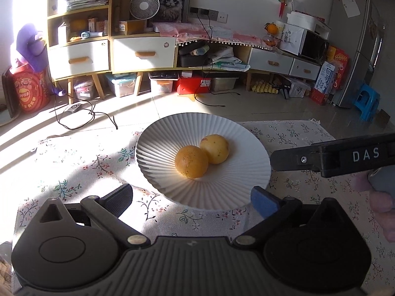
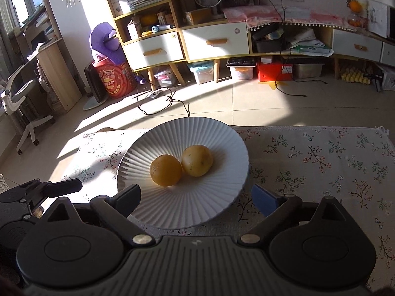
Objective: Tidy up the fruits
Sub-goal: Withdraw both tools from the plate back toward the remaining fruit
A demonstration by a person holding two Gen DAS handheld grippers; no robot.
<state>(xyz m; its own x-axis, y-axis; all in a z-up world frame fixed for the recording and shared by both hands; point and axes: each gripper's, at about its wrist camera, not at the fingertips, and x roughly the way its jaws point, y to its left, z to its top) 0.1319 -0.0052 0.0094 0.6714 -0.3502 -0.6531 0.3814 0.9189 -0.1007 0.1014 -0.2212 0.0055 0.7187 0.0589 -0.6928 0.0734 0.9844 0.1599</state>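
A white ribbed plate (image 1: 170, 133) (image 2: 222, 143) sits on the floral tablecloth and holds two yellow-orange round fruits touching each other: a nearer one (image 1: 191, 162) (image 2: 165, 170) and a farther one (image 1: 214, 149) (image 2: 197, 160). My left gripper (image 1: 193, 198) is open and empty, its fingers straddling the plate's near rim. My right gripper (image 2: 197, 201) is open and empty, also at the plate's near rim. The right gripper's finger also shows at the right of the left wrist view (image 1: 291, 159). The left gripper shows at the left of the right wrist view (image 2: 44, 190).
The floral tablecloth (image 1: 74, 172) (image 2: 321, 162) covers the table, whose far edge lies just behind the plate. Beyond are a tiled floor with cables (image 2: 160, 103), wooden cabinets with drawers (image 1: 143, 54), storage boxes, a fridge (image 1: 358, 49) and a blue stool (image 1: 366, 103).
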